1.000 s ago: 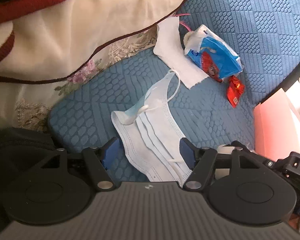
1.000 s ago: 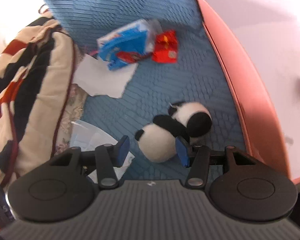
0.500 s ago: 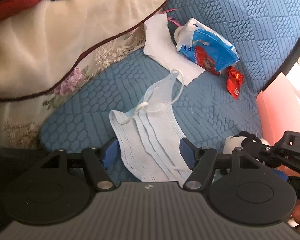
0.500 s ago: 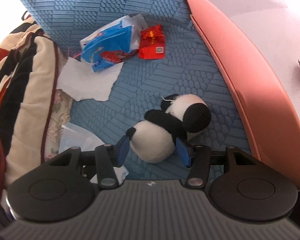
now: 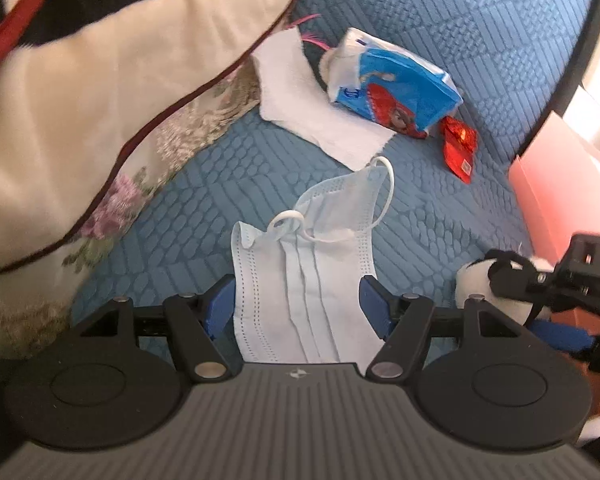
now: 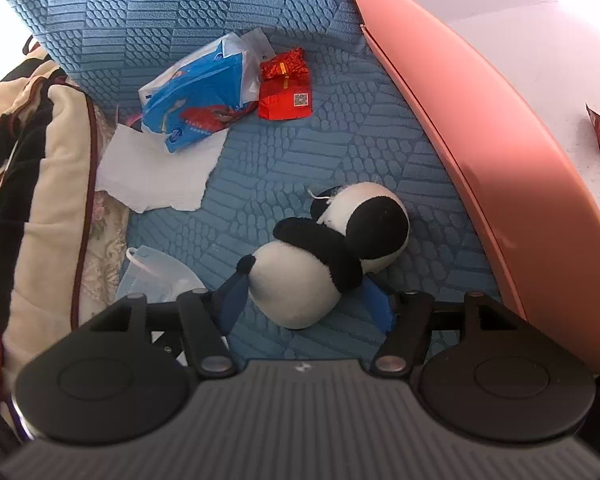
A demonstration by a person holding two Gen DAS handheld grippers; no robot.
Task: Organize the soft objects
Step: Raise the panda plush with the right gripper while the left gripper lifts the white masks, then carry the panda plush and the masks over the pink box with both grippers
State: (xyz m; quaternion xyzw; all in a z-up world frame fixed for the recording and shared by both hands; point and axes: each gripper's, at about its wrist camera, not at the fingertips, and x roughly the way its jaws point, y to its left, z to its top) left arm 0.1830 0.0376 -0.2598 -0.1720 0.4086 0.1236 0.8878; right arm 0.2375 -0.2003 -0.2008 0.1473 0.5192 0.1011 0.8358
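A light blue face mask (image 5: 312, 280) lies flat on the blue sofa cushion (image 5: 203, 216). My left gripper (image 5: 297, 304) is open, with one finger on each side of the mask's lower part. A black-and-white panda plush (image 6: 300, 280) lies on the cushion beside the pink edge. My right gripper (image 6: 304, 298) straddles its round white body. Its jaws are opening, and the left pad is still close against the plush. In the left wrist view the panda (image 5: 472, 280) shows at the right, with part of the right gripper over it. The mask's corner (image 6: 155, 276) shows in the right wrist view.
A blue tissue pack (image 6: 195, 96), a red packet (image 6: 285, 86) and a white tissue sheet (image 6: 155, 176) lie further back on the cushion. A cream blanket with dark red trim (image 5: 79, 100) is heaped at the left. A pink-edged white surface (image 6: 460, 120) borders the right.
The left gripper has rolled and come nearer, so the mask now lies straight between its fingers. The right gripper's jaws have spread wider around the panda.
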